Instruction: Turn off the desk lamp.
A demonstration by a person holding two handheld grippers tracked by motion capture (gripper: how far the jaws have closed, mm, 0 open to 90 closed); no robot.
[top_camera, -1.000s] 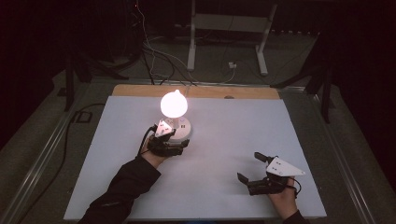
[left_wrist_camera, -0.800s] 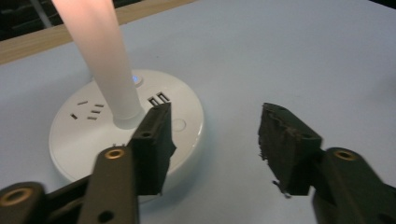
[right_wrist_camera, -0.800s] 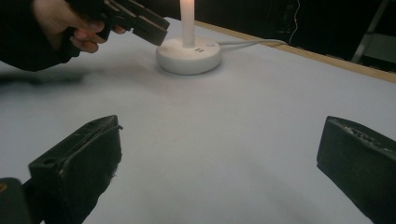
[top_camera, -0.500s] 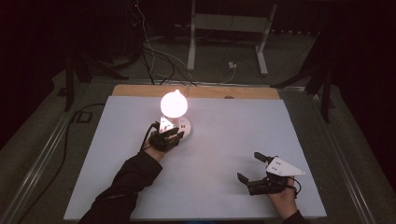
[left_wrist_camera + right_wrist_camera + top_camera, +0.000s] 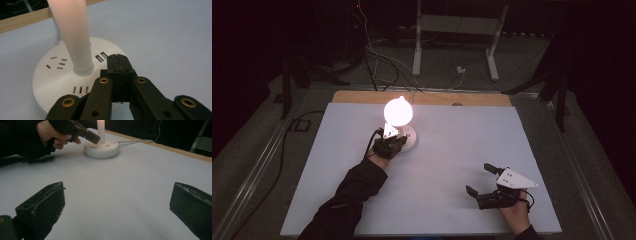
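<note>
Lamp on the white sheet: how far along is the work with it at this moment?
Done, it seems: the lamp's bulb glows. In hand: the left tool, jaws shut, sits over the round base beside the stem; whether it touches the base I cannot tell. The right tool rests open, apart, on the sheet. Probably left: drawing the left tool away.
</note>
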